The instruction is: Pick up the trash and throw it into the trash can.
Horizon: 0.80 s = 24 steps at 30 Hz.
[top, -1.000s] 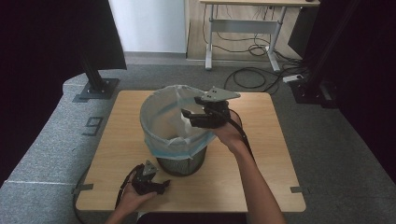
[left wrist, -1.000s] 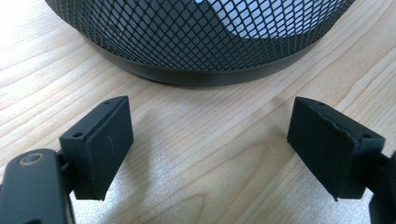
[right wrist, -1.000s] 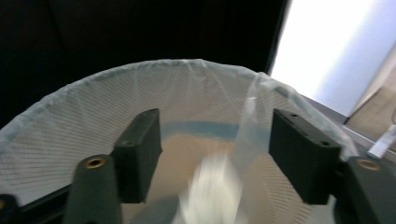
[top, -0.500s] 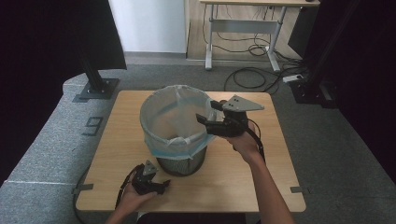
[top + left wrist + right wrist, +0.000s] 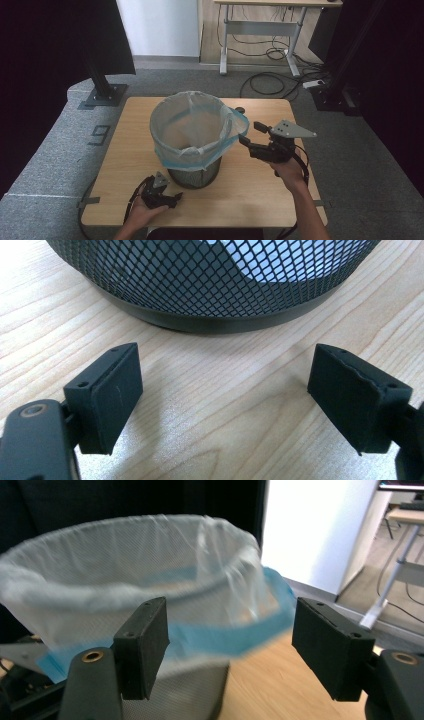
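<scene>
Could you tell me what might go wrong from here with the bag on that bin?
1. The bag is folded unevenly over the bin; its blue edge flares out on the right, so it could slip inside if left.
2. The right tool is open beside that loose edge; a pull there might tip the light mesh bin.
3. The left tool rests open on the table, not steadying the bin.

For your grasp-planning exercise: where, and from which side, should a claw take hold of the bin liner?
Grip the liner's blue hem where it flares off the mesh bin, on the right claw's side. There the film stands loose; elsewhere it hugs the rim.
</scene>
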Available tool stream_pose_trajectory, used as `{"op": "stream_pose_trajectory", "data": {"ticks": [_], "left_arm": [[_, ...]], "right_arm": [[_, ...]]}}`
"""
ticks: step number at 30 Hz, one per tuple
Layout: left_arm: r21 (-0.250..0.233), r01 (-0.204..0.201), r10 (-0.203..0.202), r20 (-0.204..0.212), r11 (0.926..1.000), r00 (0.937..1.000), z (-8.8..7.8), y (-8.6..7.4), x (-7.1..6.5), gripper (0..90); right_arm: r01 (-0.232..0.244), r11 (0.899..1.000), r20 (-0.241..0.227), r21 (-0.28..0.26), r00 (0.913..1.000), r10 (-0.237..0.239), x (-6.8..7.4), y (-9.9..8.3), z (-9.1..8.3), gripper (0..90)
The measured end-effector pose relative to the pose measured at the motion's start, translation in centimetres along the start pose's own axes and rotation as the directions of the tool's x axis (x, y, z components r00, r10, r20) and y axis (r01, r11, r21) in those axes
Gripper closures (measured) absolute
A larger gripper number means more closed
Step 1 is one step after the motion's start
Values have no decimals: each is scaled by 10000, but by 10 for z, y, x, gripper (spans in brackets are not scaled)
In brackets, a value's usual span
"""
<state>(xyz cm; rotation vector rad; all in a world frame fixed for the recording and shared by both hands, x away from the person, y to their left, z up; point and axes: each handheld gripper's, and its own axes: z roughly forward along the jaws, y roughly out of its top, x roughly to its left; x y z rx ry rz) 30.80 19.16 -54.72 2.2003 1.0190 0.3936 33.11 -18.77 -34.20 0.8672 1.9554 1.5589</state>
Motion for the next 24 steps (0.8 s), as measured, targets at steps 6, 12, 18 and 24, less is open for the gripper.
{"op": "stream_pose_trajectory", "data": {"ticks": [6,12,18,24], "left_arm": [[-2,26,-26,-23,10000,10000,0,0,0,139],[13,47,-47,-34,10000,10000,0,0,-1,140],[-23,82,-82,-43,10000,10000,0,0,-1,140],[-29,85,-86,-52,10000,9999,0,0,-1,140]], "right_arm": [[-153,9997,293,198,9995,147,-10,-20,-12,306],[-305,9987,476,401,9985,286,-16,-39,-17,307],[-377,9981,546,494,9979,350,-19,-47,-19,307],[-437,9973,602,592,9974,401,-21,-55,-18,307]]}}
